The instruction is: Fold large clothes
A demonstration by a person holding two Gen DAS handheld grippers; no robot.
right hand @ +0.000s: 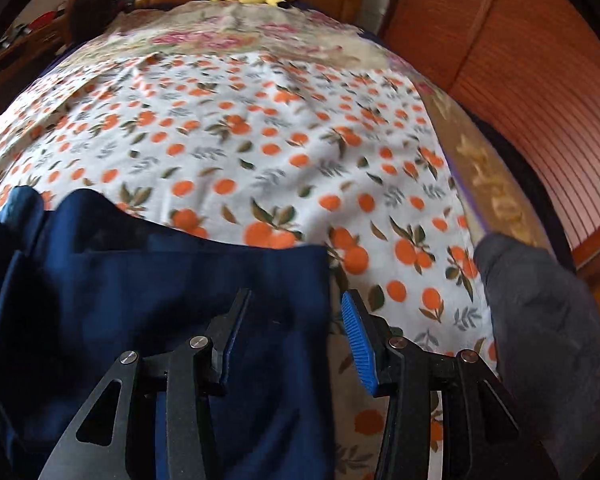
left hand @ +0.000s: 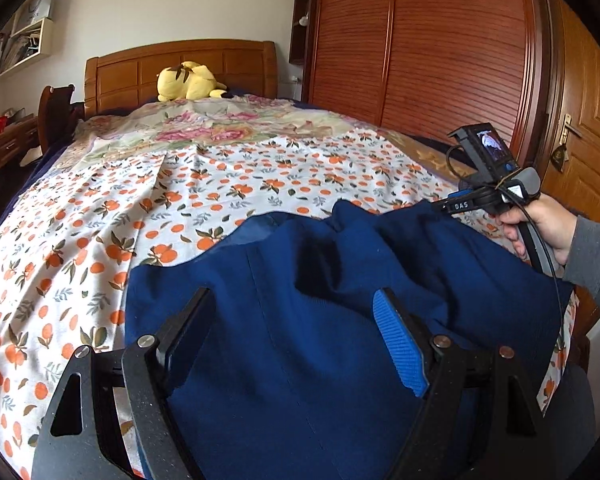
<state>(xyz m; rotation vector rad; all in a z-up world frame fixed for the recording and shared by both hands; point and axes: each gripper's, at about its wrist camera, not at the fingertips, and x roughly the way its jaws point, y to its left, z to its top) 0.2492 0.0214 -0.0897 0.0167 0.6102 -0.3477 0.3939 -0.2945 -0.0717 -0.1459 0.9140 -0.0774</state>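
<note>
A large dark blue garment (left hand: 292,280) lies bunched on the near part of the bed, over an orange-print sheet (left hand: 220,184). My left gripper (left hand: 296,308) is open just above the garment, its jaws spread wide over the cloth. My right gripper (right hand: 296,304) is open too, its left finger over the garment's right edge (right hand: 180,280) and its right finger over the sheet (right hand: 300,152). The right gripper also shows in the left wrist view (left hand: 444,206), held by a hand at the garment's far right side.
A yellow plush toy (left hand: 190,82) lies at the wooden headboard (left hand: 180,64). A brown wardrobe (left hand: 420,48) stands along the bed's right side. A grey cloth item (right hand: 540,320) lies at the bed's right edge. A desk (left hand: 4,140) stands at left.
</note>
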